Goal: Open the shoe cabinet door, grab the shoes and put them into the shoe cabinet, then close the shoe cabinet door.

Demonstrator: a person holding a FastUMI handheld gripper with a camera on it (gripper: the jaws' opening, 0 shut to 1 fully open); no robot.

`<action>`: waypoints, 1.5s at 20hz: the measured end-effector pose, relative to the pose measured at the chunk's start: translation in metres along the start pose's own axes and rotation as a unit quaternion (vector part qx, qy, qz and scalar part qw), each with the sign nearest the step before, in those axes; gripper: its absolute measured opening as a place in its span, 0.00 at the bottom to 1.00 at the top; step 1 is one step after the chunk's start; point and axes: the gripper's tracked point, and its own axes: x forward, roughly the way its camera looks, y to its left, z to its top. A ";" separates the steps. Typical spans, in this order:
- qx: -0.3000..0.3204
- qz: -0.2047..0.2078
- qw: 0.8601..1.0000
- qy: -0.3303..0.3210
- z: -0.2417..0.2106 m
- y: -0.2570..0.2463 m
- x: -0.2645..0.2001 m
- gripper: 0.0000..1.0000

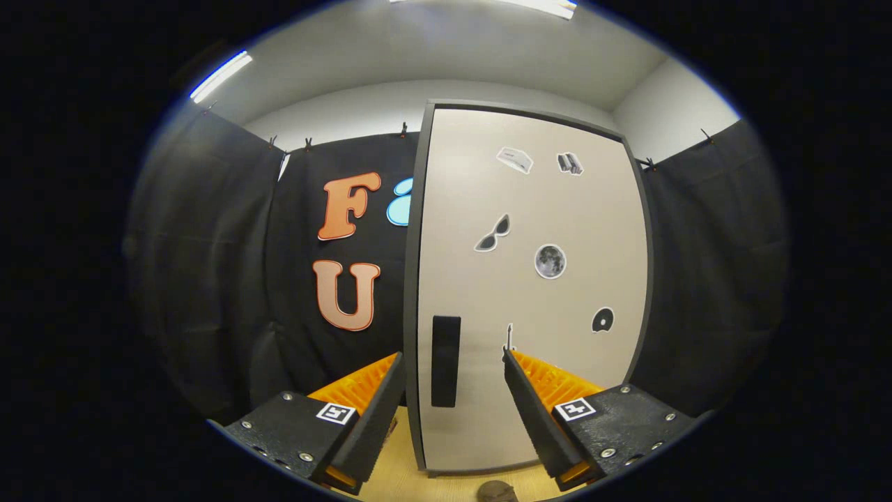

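Two fingers of the gripper [453,359] are seen spread wide apart, with nothing pinched between them. Between the fingertips, just ahead of them, the dark recessed handle [445,360] of the shoe cabinet door [529,293] is framed, close to the door's left edge. The door is seen face-on and appears shut against the shoe cabinet, though the seam on the far side cannot be judged with certainty. Several small stickers are stuck on its pale front. The cabinet is stood on a wooden floor [397,474], against the booth's black cloth wall.

A small brownish rounded thing [497,491] is glimpsed on the floor below the fingers; whether it is part of a shoe cannot be told.

The task is judged to be at its very start: the door is not yet opened, no shoe is held, and nothing is known to be placed inside. Opening, loading the shoes and closing are all judged to remain.
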 end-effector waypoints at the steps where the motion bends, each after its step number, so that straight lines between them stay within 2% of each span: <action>1: 0.004 0.000 1.000 0.000 -0.004 0.001 0.011 0.87; 4: 0.010 0.015 1.000 0.014 -0.024 0.015 0.036 0.84; 6: -0.008 0.013 1.000 0.014 -0.033 0.019 0.053 0.84; 14: -0.007 0.004 1.000 0.019 -0.049 0.018 0.088 0.69; 18: 0.009 0.000 1.000 0.029 -0.052 0.015 0.090 0.54; 21: 0.046 -0.001 0.998 0.039 -0.054 0.014 0.090 0.36; 24: 0.032 0.016 0.998 0.050 -0.056 0.014 0.089 0.33; 30: 0.055 0.024 0.996 0.069 -0.058 0.012 0.086 0.23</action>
